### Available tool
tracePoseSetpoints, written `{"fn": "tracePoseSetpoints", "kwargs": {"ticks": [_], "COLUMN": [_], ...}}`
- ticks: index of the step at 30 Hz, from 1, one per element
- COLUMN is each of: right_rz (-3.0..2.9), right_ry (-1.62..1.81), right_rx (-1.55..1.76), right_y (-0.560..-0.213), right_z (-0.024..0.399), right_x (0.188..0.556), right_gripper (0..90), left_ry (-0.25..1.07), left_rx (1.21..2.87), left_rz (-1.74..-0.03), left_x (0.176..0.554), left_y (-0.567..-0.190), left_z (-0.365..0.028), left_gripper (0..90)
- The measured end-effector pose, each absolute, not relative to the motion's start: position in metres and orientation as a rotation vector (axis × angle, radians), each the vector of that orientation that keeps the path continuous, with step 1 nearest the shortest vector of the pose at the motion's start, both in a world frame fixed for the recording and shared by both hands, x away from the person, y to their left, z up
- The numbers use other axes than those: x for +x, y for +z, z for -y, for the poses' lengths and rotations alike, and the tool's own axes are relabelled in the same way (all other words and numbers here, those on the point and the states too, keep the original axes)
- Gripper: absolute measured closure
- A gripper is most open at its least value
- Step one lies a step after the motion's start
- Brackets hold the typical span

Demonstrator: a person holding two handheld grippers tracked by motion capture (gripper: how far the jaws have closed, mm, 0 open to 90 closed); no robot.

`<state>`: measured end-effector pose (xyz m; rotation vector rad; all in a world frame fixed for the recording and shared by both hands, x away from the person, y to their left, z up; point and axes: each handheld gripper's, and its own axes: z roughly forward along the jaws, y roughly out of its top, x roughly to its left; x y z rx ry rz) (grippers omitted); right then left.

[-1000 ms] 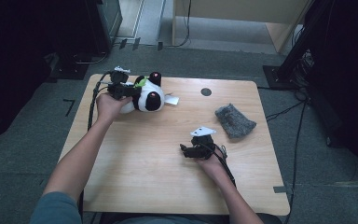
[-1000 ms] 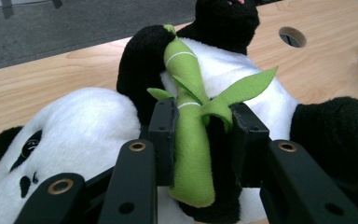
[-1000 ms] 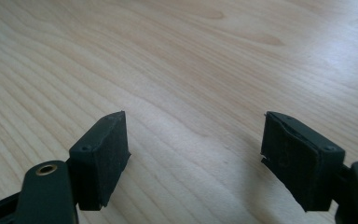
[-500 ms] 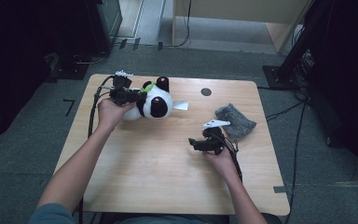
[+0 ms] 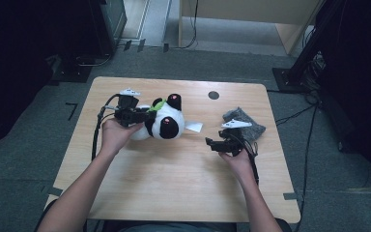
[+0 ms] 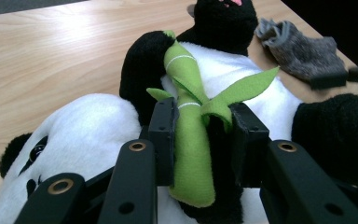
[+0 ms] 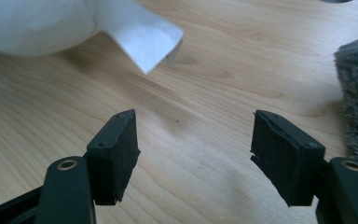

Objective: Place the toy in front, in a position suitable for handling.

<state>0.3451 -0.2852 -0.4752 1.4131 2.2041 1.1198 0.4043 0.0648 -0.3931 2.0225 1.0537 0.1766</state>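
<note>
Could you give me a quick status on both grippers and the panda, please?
Left gripper shut on the panda's green bamboo. Right gripper open, empty, above bare table. Grey sock beside the right gripper; nothing between its fingers.

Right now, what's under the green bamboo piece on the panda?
The panda's white belly and one black arm show around the green bamboo piece. The left gripper is shut on it; the plush directly beneath and behind the fingers is covered.
</note>
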Motion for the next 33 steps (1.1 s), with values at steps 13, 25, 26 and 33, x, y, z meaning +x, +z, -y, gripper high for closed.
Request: {"fn": "tracePoseSetpoints", "kwargs": {"ticks": [13,25,26,33], "right_rz": [-2.139,-2.064,-2.064,-2.048], "right_ry": [1.105,1.091,1.089,1.086], "right_rx": [1.445,1.479,1.477,1.485], "right_y": [-0.472,-0.47,-0.47,-0.47], "right_z": [0.307,0.324,0.324,0.33], "right_x": [0.347,0.347,0.347,0.348], "right_gripper": [32.0,33.2,33.3,34.1], "left_ry": [0.088,0.19,0.186,0.18], "left_rx": [2.022,2.038,2.041,2.041], "left_rz": [-1.0,-0.98,-0.981,-0.962], "left_x": [0.367,0.37,0.371,0.369], "left_y": [-0.398,-0.413,-0.416,-0.424], "left_z": [-0.041,-0.004,-0.002,0.0], "left_gripper": [66.6,66.1,65.7,60.3]}}
